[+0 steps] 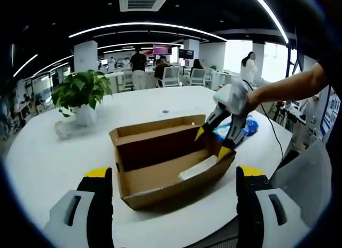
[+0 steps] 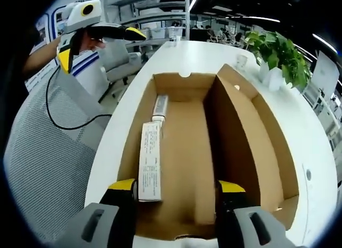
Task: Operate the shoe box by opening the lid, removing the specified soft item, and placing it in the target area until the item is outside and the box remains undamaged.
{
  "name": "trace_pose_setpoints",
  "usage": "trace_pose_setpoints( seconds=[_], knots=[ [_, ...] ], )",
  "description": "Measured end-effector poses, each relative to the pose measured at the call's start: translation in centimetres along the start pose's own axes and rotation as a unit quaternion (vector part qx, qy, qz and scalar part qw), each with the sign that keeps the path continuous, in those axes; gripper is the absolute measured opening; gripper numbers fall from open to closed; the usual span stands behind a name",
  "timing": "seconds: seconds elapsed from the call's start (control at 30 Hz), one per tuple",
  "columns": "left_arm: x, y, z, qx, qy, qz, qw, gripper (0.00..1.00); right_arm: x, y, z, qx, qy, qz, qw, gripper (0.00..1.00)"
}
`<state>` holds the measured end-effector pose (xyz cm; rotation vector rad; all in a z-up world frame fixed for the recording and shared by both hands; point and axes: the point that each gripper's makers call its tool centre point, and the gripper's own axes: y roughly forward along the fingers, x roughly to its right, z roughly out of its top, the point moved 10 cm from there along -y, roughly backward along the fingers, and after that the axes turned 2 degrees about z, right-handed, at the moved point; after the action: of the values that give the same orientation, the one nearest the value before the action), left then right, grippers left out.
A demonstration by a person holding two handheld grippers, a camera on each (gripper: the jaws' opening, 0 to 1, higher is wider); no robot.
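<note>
An open cardboard shoe box (image 1: 160,165) sits on a round white table (image 1: 48,162), its hinged lid (image 1: 155,131) folded back and standing up along the far side in the left gripper view. Inside the box, against one long wall, lies a long, narrow white carton (image 2: 150,161) with a white tube (image 2: 160,107) just beyond it, end to end. In the left gripper view the left gripper (image 1: 173,176) is held near the viewer, short of the box, its two yellow-tipped jaws spread wide with nothing between them. In that same view the right gripper (image 1: 214,142), held by a person's hand (image 1: 251,98), reaches in from the right, its jaws parted, both tips just over the right end wall, above the end of the white carton; whether they touch it cannot be told. In the right gripper view the right gripper (image 2: 176,186) looks down the length of the box, jaws apart and holding nothing, with the near end of the carton just beside the left jaw tip. The left gripper (image 2: 99,29) shows far off at the upper left. A blue packet (image 1: 240,128) lies on the table behind the right gripper, and a potted green plant (image 1: 80,95) stands on the far left of the table.
</note>
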<state>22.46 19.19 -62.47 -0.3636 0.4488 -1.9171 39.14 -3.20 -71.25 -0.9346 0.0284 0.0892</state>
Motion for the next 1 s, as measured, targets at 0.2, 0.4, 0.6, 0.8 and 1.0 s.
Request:
trace_pose_setpoints(
  seconds=[0.2,0.4,0.6,0.8,1.0],
  knots=[
    [-0.2,-0.2,-0.2,-0.001,0.002,0.004,1.0000,1.00,-0.2,0.9,0.3,-0.002,-0.004,0.007,1.0000,0.56],
    [-0.2,-0.4,-0.3,0.000,0.002,0.006,1.0000,1.00,-0.4,1.7,0.6,-0.002,-0.012,0.007,0.9999,0.51],
    [-0.1,-0.4,-0.1,0.002,0.005,0.009,1.0000,1.00,-1.0,2.3,0.9,-0.007,-0.020,0.019,0.9996,0.40],
    [0.3,-0.4,-0.1,-0.003,0.018,0.008,0.9998,1.00,-1.4,3.1,1.1,-0.011,-0.029,0.017,0.9994,0.31],
    [0.6,-0.6,-0.5,0.000,0.014,0.009,0.9999,1.00,-1.7,3.4,1.2,-0.010,-0.029,0.015,0.9994,0.19]
  ],
)
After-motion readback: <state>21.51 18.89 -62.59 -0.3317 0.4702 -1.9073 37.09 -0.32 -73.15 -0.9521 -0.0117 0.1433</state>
